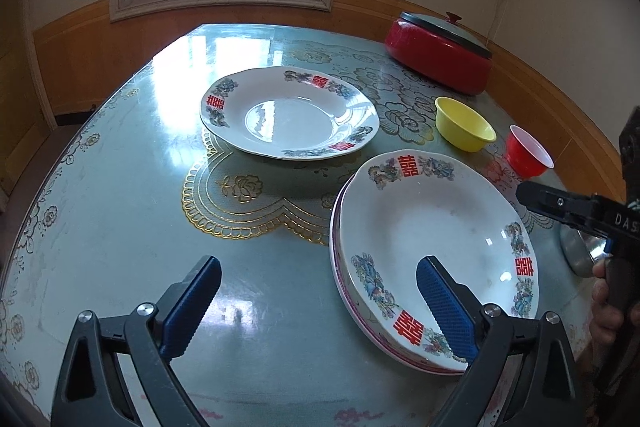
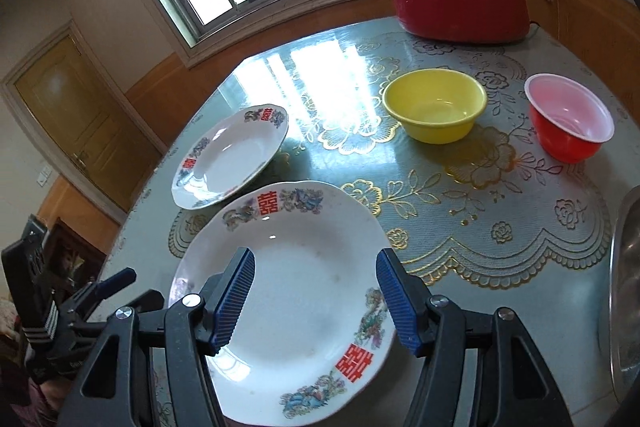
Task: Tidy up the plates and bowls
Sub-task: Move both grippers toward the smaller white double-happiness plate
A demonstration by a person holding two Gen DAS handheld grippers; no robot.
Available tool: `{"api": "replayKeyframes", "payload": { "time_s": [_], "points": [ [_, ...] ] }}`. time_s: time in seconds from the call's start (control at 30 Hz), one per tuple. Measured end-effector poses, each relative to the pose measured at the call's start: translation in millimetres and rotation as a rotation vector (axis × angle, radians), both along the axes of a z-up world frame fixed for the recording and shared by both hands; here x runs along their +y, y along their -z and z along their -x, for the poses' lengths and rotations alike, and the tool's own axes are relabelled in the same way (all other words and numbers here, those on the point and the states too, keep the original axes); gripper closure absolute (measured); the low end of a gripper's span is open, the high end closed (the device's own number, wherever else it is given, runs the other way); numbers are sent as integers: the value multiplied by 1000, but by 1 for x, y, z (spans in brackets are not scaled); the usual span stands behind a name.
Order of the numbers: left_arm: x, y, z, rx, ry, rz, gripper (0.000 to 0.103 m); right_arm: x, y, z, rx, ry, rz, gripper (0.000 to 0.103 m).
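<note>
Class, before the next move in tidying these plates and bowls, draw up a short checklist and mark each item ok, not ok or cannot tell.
1. Left gripper jaws apart, nothing held: ok.
2. Right gripper jaws apart, nothing between the pads: ok.
3. Near plate sits on another plate: ok.
4. Far plate added to that stack: not ok, it lies alone.
5. Yellow bowl and red bowl nested: not ok, they stand apart.
6. Metal bowl contents: cannot tell.

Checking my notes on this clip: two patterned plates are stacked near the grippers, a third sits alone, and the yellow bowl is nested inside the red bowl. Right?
Not quite: the yellow bowl stands apart beside the red bowl on the table, as the right wrist view shows. The rest holds.
</note>
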State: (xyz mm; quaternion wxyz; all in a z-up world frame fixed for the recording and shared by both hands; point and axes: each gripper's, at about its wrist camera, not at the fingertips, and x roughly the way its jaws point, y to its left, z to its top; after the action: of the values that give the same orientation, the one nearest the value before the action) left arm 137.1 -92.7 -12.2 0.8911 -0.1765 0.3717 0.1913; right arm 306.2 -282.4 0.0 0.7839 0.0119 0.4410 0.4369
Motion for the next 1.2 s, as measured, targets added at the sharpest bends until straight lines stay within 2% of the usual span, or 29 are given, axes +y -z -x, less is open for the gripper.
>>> {"api": "replayKeyframes", "payload": {
  "time_s": [0.2,0.33,0.43,0.5,0.73,0.9,1.03,1.2],
  "points": [
    [10,4,-6,24,14,28,4,25,2,-20,151,-33,-68,38],
    [28,9,-6,25,1,81,4,43,2,-30,206,-58,-99,38],
    [46,11,-6,-6,-21,153,4,59,1,-37,225,-76,-106,38],
    [57,12,-5,-25,-40,185,0,68,1,-44,234,-75,-114,38],
    [94,16,-12,-28,-84,174,0,102,7,-76,270,-81,-130,38],
    [116,15,-15,-75,-117,152,0,127,22,-95,313,-55,-107,53],
    [134,18,-20,-41,-154,183,0,146,36,-106,355,-42,-89,63],
    [154,20,-28,-34,-202,174,0,171,49,-116,386,-48,-50,68]
  ]
}}
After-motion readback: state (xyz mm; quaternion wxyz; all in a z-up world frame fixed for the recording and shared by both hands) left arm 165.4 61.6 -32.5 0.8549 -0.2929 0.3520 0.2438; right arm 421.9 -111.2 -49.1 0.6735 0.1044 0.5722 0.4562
